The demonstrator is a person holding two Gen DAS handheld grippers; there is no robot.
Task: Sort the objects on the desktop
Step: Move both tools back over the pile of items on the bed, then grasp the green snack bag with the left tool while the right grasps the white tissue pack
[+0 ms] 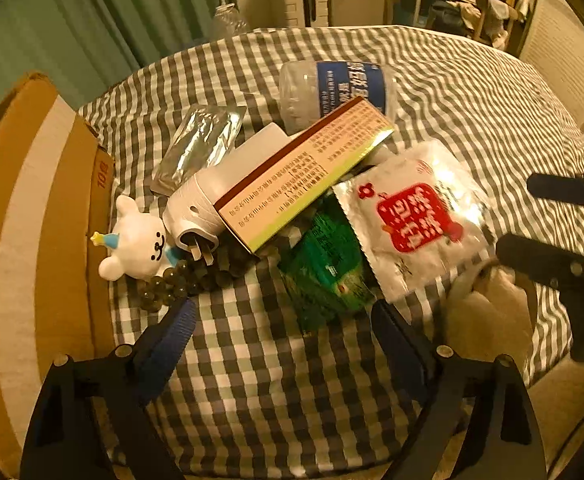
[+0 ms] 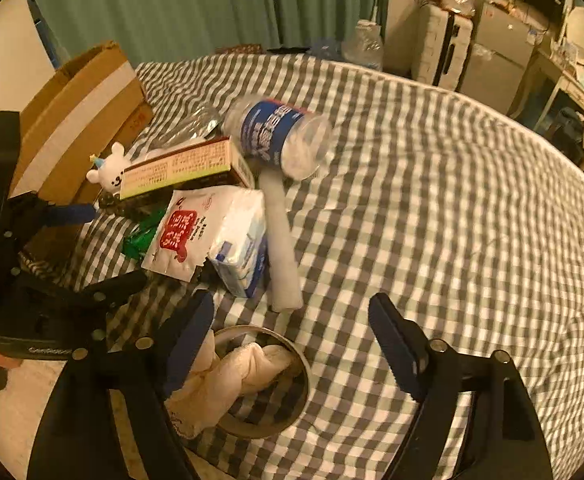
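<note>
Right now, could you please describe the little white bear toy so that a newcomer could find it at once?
Start at the brown cardboard box on the checked cloth. Beside the box, at the pile's edge, lies the small white bear figure, next to dark round beads and a white plug adapter. It alone has a face and a blue party hat.

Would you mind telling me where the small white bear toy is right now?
In the left wrist view the white bear toy lies at the pile's left edge, between the cardboard box and the white plug adapter.

Right gripper [image 2: 292, 328] jaws apart above metal bowl [image 2: 304, 364], cloth [image 2: 244, 372] inside
</note>
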